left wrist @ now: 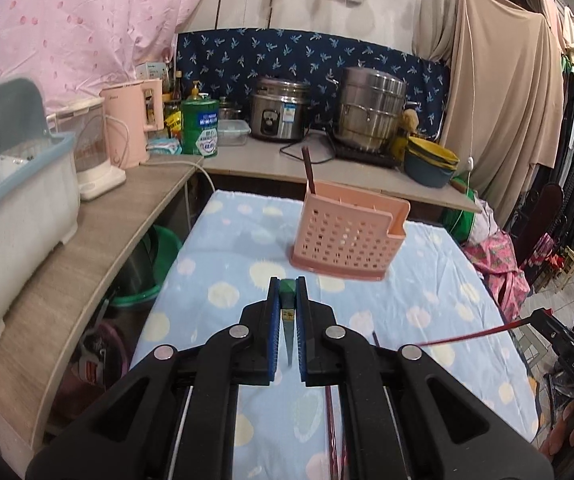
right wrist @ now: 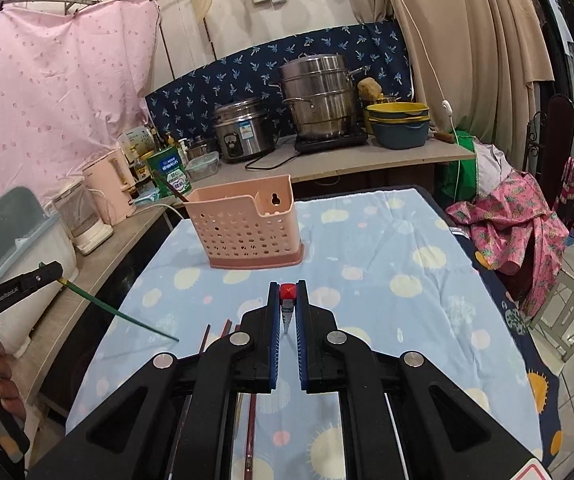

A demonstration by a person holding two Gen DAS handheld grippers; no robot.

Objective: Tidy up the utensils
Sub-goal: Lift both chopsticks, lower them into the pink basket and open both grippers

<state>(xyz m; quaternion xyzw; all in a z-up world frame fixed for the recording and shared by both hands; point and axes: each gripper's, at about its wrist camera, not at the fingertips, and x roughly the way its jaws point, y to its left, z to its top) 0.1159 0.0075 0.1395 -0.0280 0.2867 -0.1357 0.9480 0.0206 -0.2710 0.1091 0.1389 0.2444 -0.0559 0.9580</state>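
Chopsticks, green [left wrist: 288, 320] and red [right wrist: 287, 307], being clamped by left gripper [left wrist: 287, 286] and right gripper [right wrist: 287, 290], awaiting pink holder [left wrist: 347, 234].

- Both views are evenly and fairly brightly lit by soft indoor light; its source cannot be made out.
- Shadows are faint: a soft, short one lies at the foot of the pink utensil basket [left wrist: 347, 232] on the blue cloth.
- Small highlights glint on the steel pots [right wrist: 319, 96] and on the round metal pins of each claw.
- Strong fisheye bending curves the counter [left wrist: 87, 240] edge, and dark vignette fills the corners.
- The centre is sharp; the nearest claw parts and the frame edges are slightly soft.
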